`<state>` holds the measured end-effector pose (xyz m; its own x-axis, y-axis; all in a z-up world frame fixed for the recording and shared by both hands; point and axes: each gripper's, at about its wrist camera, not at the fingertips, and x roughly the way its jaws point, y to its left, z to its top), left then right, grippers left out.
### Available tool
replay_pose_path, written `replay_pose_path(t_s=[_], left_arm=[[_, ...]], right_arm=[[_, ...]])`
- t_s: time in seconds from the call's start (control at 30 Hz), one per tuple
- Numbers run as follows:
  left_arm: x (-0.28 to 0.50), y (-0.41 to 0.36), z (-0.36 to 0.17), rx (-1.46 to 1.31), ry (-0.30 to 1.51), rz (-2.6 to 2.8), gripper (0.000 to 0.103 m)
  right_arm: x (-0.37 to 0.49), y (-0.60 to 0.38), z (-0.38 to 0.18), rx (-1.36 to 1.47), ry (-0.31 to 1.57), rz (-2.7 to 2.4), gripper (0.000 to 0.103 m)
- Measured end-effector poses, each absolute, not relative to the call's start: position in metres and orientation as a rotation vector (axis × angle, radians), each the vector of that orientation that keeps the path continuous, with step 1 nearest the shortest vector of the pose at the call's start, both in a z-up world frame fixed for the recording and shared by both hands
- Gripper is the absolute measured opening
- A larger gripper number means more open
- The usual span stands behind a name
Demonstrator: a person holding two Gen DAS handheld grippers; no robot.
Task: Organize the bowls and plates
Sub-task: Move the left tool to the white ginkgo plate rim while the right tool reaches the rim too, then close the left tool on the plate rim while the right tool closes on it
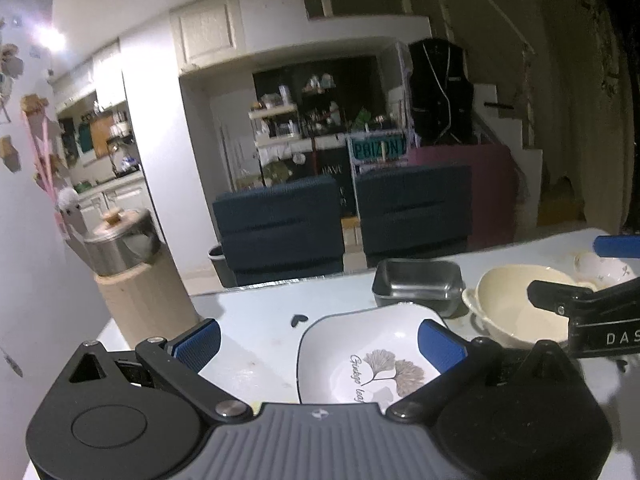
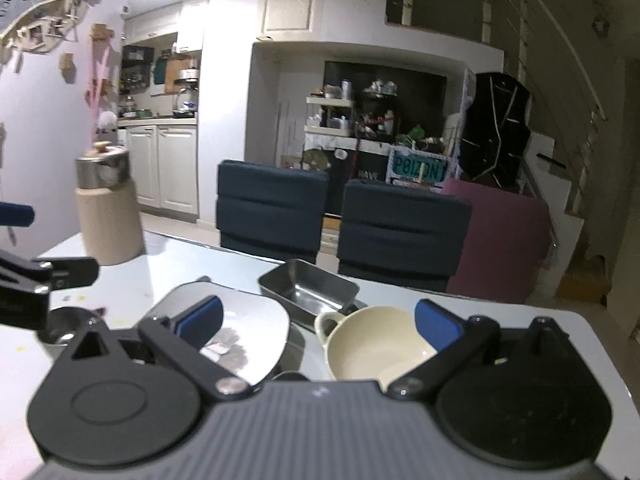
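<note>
Dishes sit close together on our white table [image 1: 256, 332], and we name each place from the steel tray [image 1: 418, 286] in the middle. Far to the left of the tray stands a tall wooden jar [image 1: 136, 280] with a shiny lid. Our left gripper [image 1: 320, 344] is wide open and holds nothing. Just in front of the tray lies the white leaf plate [image 1: 372, 364], between those blue fingers. Right of the tray, touching it, sits the cream bowl [image 1: 520, 304]. Our right gripper [image 2: 320, 324] is wide open too, empty, with the cream bowl in front of it. A small flowered bowl [image 1: 604, 270] sits farthest right.
</note>
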<state>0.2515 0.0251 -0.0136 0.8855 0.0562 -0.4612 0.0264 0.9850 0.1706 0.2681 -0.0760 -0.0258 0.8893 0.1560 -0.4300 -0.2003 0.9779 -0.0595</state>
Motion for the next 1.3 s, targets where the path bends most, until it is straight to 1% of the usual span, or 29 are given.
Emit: replay_pose_path(t_s=[0.13,0.3,0.53,0.57,0.63,0.67,0.7,0.73,0.8,0.87,0.9,1.03,1.1,1.17,1.23,1.27,1.3], left_arm=[[0.274,0.026,-0.025,0.191,0.513,0.021,0.103],[0.299,0.033,-0.033,0.142,0.569,0.044,0.103],[0.325,0.037,-0.045,0.114,0.599,0.005,0.103],[0.326,0.037,-0.048,0.113,0.593,-0.009,0.103],[0.33,0.041,-0.052,0.095,0.585,-0.045,0.103],[0.332,0.043,-0.055,0.077,0.594,-0.059,0.103],[0.336,0.046,-0.058,0.058,0.611,-0.069,0.103],[0.339,0.048,-0.059,0.046,0.621,-0.075,0.103],[0.346,0.054,-0.063,0.024,0.636,-0.082,0.103],[0.354,0.061,-0.067,-0.005,0.657,-0.082,0.103],[0.357,0.064,-0.068,-0.02,0.669,-0.078,0.103],[0.369,0.082,-0.076,-0.095,0.722,-0.049,0.103],[0.372,0.089,-0.079,-0.118,0.731,-0.064,0.103],[0.377,0.097,-0.083,-0.142,0.755,-0.056,0.103],[0.379,0.104,-0.086,-0.167,0.766,-0.05,0.102],[0.38,0.107,-0.087,-0.183,0.772,-0.058,0.102],[0.381,0.111,-0.089,-0.202,0.781,-0.068,0.102]], right_arm=[[0.299,-0.08,-0.038,-0.054,0.512,0.242,0.103],[0.33,-0.085,-0.052,0.045,0.583,0.245,0.103],[0.364,-0.088,-0.065,0.188,0.686,0.302,0.103],[0.368,-0.088,-0.068,0.209,0.703,0.318,0.101],[0.374,-0.088,-0.074,0.249,0.746,0.344,0.091],[0.378,-0.087,-0.078,0.267,0.77,0.347,0.081],[0.382,-0.087,-0.082,0.287,0.8,0.343,0.074],[0.385,-0.087,-0.086,0.307,0.827,0.346,0.071],[0.392,-0.086,-0.094,0.339,0.866,0.353,0.052],[0.399,-0.085,-0.1,0.344,0.898,0.329,0.043],[0.401,-0.083,-0.101,0.334,0.902,0.32,0.039],[0.409,-0.078,-0.11,0.317,0.92,0.283,0.034],[0.411,-0.073,-0.113,0.299,0.923,0.286,0.026],[0.416,-0.066,-0.118,0.263,0.93,0.289,0.022],[0.416,-0.061,-0.117,0.211,0.93,0.267,0.014],[0.418,-0.059,-0.119,0.187,0.929,0.252,0.008],[0.418,-0.059,-0.119,0.191,0.93,0.249,0.008]])
